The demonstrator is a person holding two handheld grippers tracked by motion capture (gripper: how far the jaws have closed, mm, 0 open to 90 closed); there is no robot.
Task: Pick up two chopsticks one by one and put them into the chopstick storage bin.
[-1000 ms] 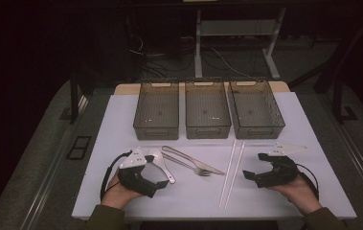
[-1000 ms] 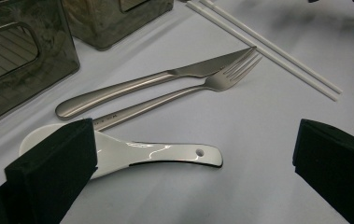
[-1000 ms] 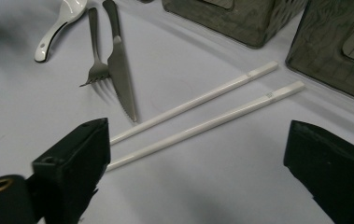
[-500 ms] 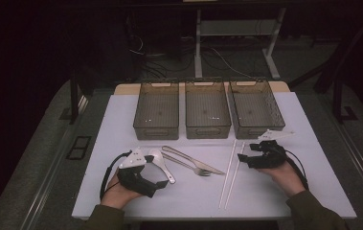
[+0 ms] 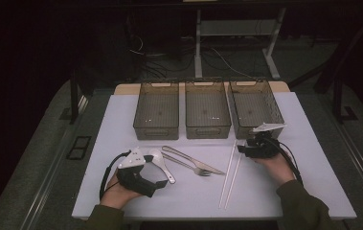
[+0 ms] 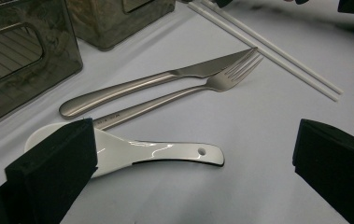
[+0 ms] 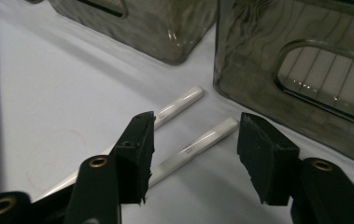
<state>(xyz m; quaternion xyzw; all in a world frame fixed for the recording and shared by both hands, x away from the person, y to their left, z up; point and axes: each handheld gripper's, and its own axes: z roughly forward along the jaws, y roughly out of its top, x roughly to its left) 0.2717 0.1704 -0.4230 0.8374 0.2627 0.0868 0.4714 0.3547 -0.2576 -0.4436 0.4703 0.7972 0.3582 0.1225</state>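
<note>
- I've got the white rectangular worktop (image 5: 121,120) in front of me, carrying everything.
- Along its far edge sit three smoky see-through plastic bins side by side: the left bin (image 5: 156,109), the middle bin (image 5: 207,108) and the right bin (image 5: 255,106).
- My left gripper (image 5: 162,183) rests near the near left corner, jaws spread wide and holding nothing; in the left gripper view one black jaw covers the bowl end of the spoon.
- My right gripper (image 5: 241,149) is towards the right edge, just in front of the right bin, jaws open and straddling the far ends of the chopsticks without clamping them.
- The pair of long white chopsticks (image 5: 230,175) lies near the worktop's middle, running from the right bin's front towards the near edge; in the right gripper view one stick (image 7: 198,144) lies between my jaws, the other beside the left jaw.
- The steel table knife (image 6: 156,79) and steel fork (image 6: 188,91) lie close alongside each other, left of the chopsticks.
- The glossy white ceramic spoon (image 6: 156,153) lies just nearer than the fork.
</note>
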